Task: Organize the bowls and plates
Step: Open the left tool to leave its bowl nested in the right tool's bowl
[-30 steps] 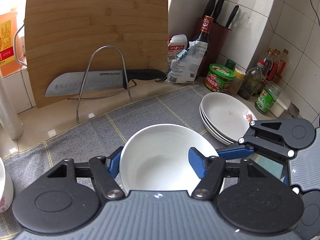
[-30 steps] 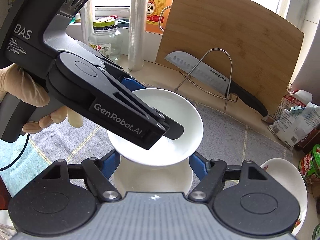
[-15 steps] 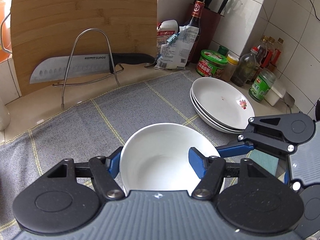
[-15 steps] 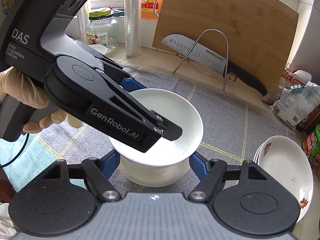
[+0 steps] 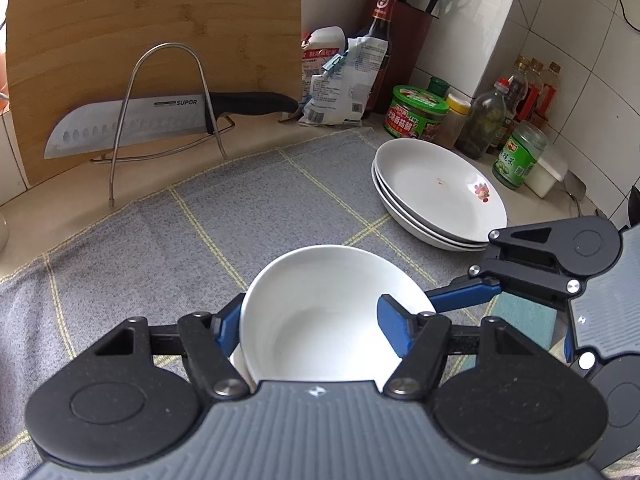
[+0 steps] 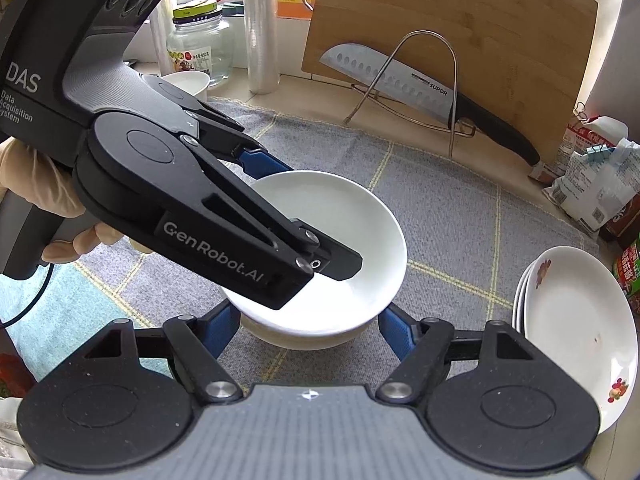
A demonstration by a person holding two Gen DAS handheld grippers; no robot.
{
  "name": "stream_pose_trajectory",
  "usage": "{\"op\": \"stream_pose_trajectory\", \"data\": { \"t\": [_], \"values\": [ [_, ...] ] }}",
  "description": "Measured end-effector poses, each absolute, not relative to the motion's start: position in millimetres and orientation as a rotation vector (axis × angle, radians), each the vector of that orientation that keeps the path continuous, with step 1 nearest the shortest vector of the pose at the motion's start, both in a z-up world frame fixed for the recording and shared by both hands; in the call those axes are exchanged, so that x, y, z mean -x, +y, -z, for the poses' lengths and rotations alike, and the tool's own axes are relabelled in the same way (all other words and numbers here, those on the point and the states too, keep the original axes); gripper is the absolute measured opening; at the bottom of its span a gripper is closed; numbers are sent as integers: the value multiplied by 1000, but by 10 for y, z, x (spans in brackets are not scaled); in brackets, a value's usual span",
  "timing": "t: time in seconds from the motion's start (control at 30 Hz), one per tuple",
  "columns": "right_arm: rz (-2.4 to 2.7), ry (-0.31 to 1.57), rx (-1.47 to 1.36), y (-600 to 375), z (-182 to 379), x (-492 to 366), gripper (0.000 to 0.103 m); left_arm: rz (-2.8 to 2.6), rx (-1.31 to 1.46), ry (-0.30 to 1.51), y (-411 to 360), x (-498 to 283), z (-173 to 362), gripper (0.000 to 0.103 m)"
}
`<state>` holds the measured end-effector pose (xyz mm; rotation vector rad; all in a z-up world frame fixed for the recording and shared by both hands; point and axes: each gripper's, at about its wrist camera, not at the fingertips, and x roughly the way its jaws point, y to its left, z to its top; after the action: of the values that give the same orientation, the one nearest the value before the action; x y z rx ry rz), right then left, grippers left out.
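Bowl (image 5: 320, 320) up in the left gripper (image 5: 310, 330), close to the camera. One finger outside the rim, one finger inside, holding on. Just under it, a thin edge of the bottom bowl (image 5: 239, 360), down on the cloth (image 5: 280, 208) on the table. Off to the right, plates (image 5: 440, 196) in a neat pile, well apart. Near the bowl, one blue finger of the right gripper (image 5: 460, 296) poking in. Looks like the job now: put one bowl inside the other. Hard to judge the line-up from here, so go slow.

From the right side, a much better look. Bowl (image 6: 332, 208) just above the bottom bowl (image 6: 304, 340) and a little toward the back, seemingly not yet sitting in it. Left gripper (image 6: 300, 212) reaching over from the left, one finger down inside. Right gripper (image 6: 308, 332) with fingers wide, one on each side of the bottom bowl; cannot tell if touching it. Best to leave those fingers there, to stop the bottom bowl sliding on the cloth (image 6: 460, 220). Bring the bowl toward the near side to match rim with rim. Hold it flat, then lower gently. Let go only after a full, even landing. Lift the inside finger straight up, to avoid tipping. Stay clear of the plates (image 6: 580, 320).
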<state>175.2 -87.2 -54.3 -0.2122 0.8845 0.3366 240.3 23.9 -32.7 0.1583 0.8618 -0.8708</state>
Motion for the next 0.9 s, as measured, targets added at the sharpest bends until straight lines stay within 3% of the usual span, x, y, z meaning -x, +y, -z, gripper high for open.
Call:
{"op": "stream_pose_trajectory", "data": {
  "t": [0.77, 0.9],
  "values": [
    [-348, 920, 169, -902, 562, -1806, 80, 878, -171, 851, 227, -2391, 340, 68],
    [-346, 919, 166, -901, 571, -1813, 85, 887, -156, 844, 234, -2387, 342, 79]
  ]
}}
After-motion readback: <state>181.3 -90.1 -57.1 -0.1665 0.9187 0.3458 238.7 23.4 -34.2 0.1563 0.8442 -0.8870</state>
